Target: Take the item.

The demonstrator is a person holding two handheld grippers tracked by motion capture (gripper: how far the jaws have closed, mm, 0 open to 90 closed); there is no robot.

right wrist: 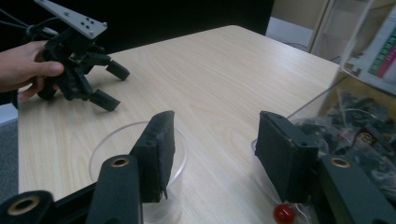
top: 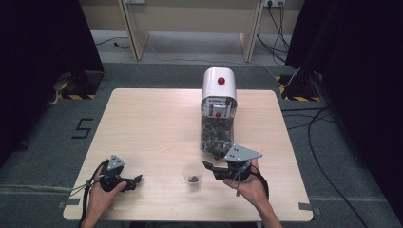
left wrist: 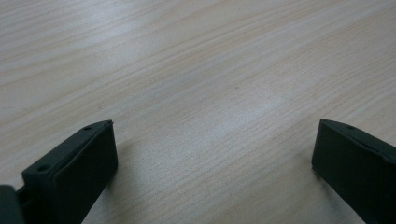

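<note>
Near the table's front edge, the clear cup (top: 192,174) could be toppled by the empty, half-spread right gripper (top: 212,167) just beside it, while the left gripper (top: 136,181) is held spread.

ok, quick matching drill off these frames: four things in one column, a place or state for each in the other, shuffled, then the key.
Things:
1. clear cup
2. dispenser
3. left gripper
4. right gripper

Places or states:
A. open, low over bare wood at the table's near left
B. stands on the table between the two grippers, something dark at its bottom
C. white top with a red knob, clear bin of dark packets
D. open, nothing between the pads, just right of the cup

Pairs: 1-B, 2-C, 3-A, 4-D
</note>
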